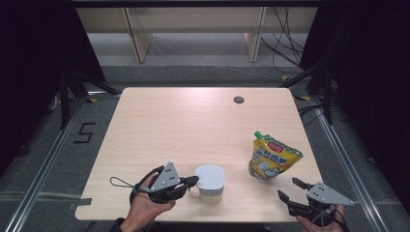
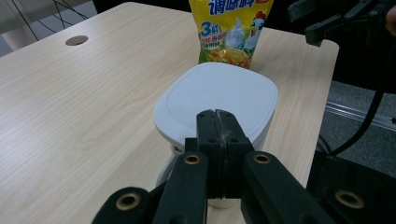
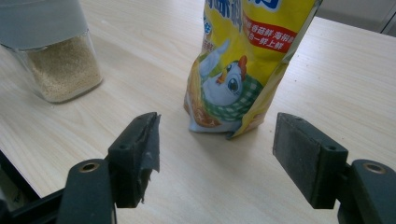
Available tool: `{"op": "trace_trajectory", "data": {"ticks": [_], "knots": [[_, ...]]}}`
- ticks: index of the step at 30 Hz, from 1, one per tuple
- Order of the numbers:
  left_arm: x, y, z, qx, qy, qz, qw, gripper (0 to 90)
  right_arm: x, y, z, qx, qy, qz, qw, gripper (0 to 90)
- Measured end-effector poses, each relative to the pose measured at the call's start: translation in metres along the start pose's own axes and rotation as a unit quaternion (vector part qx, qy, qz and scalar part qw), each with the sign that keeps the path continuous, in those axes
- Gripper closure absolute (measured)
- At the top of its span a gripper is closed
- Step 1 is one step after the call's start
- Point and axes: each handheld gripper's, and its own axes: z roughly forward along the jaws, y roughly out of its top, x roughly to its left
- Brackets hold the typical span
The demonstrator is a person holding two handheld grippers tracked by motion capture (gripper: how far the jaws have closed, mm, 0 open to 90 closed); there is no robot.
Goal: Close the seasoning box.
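1. Two tools work here: left tool (image 1: 192, 181), jaws pressed together with nothing between, touches the white-lidded jar (image 1: 210, 182) near the surface's (image 1: 183, 121) front edge.
2. Right tool (image 1: 289, 189) gapes wide, aimed at the upright yellow pouch (image 1: 271, 158); I judge grasping it comes next.

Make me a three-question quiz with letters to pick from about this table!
1. Where is the yellow pouch?
A. right of the white-lidded jar
B. on top of it
C. on the floor

2. How many holes are in the table?
A. three
B. one
C. none

3. How is the right gripper?
A. shut on the pouch
B. shut on the jar
C. open

Answers: 1 A, the high view shows it standing right of the jar. 2 B, one round hole. 3 C, its fingers stand apart, holding nothing.
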Motion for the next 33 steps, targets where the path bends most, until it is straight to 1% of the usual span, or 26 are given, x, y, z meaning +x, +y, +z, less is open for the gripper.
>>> {"op": "trace_trajectory", "data": {"ticks": [1, 2, 3, 5, 6, 7, 8, 9, 11, 13, 15, 16, 17, 18, 19, 20, 21, 22, 24, 25, 26, 27, 28, 29, 30, 33], "knots": [[-0.001, -0.001, 0.000, -0.006, 0.000, -0.016, 0.9999, 88.4, 0.000, 0.000, 0.000, -0.001, 0.000, -0.001, 1.0000, 32.5], [0.000, 0.000, -0.002, -0.007, 0.002, -0.007, 1.0000, 88.2, 0.000, 0.000, 0.000, 0.000, 0.000, -0.002, 1.0000, 32.5], [0.000, -0.001, -0.003, -0.006, 0.001, -0.014, 0.9999, 87.8, 0.000, 0.000, 0.000, 0.000, 0.000, -0.002, 1.0000, 32.5], [0.000, -0.001, -0.004, -0.006, 0.000, -0.014, 0.9999, 87.0, 0.000, 0.000, 0.000, 0.001, -0.002, -0.003, 1.0000, 32.5], [0.002, -0.001, -0.005, -0.003, 0.000, -0.006, 1.0000, 86.7, 0.000, 0.000, 0.000, -0.001, -0.001, -0.005, 1.0000, 32.5], [0.001, -0.002, -0.005, -0.007, -0.003, -0.013, 0.9999, 86.1, -0.001, 0.000, 0.000, 0.002, -0.001, -0.007, 1.0000, 32.5], [0.002, -0.002, -0.006, -0.007, -0.006, -0.016, 0.9998, 85.3, -0.001, 0.000, 0.000, 0.002, -0.001, -0.009, 1.0000, 32.5], [0.001, -0.003, -0.007, -0.006, -0.005, -0.028, 0.9996, 83.9, -0.001, 0.000, 0.000, -0.001, -0.001, -0.006, 1.0000, 32.5], [0.002, -0.004, -0.008, -0.007, -0.003, -0.027, 0.9996, 80.8, -0.001, 0.000, 0.000, -0.002, -0.001, -0.004, 1.0000, 32.5], [0.005, -0.007, -0.012, -0.021, -0.008, -0.036, 0.9991, 75.9, 0.000, 0.000, 0.000, -0.001, -0.001, -0.002, 1.0000, 32.5], [0.008, -0.009, -0.016, -0.026, -0.008, -0.037, 0.9989, 71.0, -0.001, 0.000, 0.000, -0.001, -0.001, -0.006, 1.0000, 32.5], [0.008, -0.011, -0.018, -0.025, -0.005, -0.046, 0.9986, 67.2, 0.000, 0.000, 0.000, -0.001, -0.001, -0.006, 1.0000, 32.5], [0.011, -0.012, -0.019, -0.026, -0.005, -0.037, 0.9989, 64.4, -0.001, 0.000, 0.000, -0.002, -0.002, -0.010, 0.9999, 32.5], [0.012, -0.015, -0.020, -0.026, -0.002, -0.048, 0.9985, 62.3, -0.001, 0.000, 0.000, -0.003, -0.002, -0.011, 0.9999, 32.5], [0.012, -0.015, -0.020, -0.026, -0.002, -0.048, 0.9985, 59.3, -0.001, 0.000, 0.000, -0.003, -0.002, -0.011, 0.9999, 32.5], [0.014, -0.020, -0.022, -0.025, 0.004, -0.058, 0.9980, 55.8, -0.001, 0.000, 0.000, -0.002, -0.002, -0.010, 0.9999, 32.5], [0.016, -0.022, -0.022, -0.025, 0.004, -0.058, 0.9980, 53.1, 0.001, -0.001, 0.000, -0.002, 0.000, 0.000, 1.0000, 32.4], [0.017, -0.024, -0.023, -0.023, 0.006, -0.065, 0.9976, 51.0, 0.001, -0.001, 0.000, -0.003, 0.000, 0.000, 1.0000, 32.4], [0.019, -0.027, -0.025, -0.019, 0.010, -0.063, 0.9978, 47.2, 0.000, 0.000, 0.000, -0.006, -0.001, -0.011, 0.9999, 32.4], [0.018, -0.029, -0.025, -0.017, 0.011, -0.070, 0.9973, 45.6, 0.001, -0.001, 0.000, -0.003, -0.001, -0.003, 1.0000, 32.4], [0.018, -0.030, -0.026, -0.013, 0.008, -0.071, 0.9973, 44.0, 0.001, 0.000, 0.000, -0.004, 0.001, -0.002, 1.0000, 32.4], [0.017, -0.032, -0.026, -0.014, 0.010, -0.079, 0.9967, 42.4, 0.000, 0.000, 0.001, -0.007, 0.002, -0.012, 0.9999, 32.4], [0.018, -0.033, -0.027, -0.012, 0.009, -0.067, 0.9977, 40.6, 0.000, 0.000, 0.001, -0.006, 0.002, -0.012, 0.9999, 32.4], [0.018, -0.033, -0.027, -0.012, 0.009, -0.067, 0.9977, 38.4, 0.000, 0.000, 0.001, -0.006, 0.002, -0.012, 0.9999, 32.3], [0.018, -0.036, -0.027, -0.004, 0.008, -0.068, 0.9976, 36.5, 0.000, 0.000, 0.001, -0.005, 0.003, -0.011, 0.9999, 32.2], [0.018, -0.040, -0.027, -0.002, 0.005, -0.067, 0.9977, 33.5, 0.000, -0.001, 0.000, -0.002, 0.005, -0.008, 1.0000, 32.0]]}}
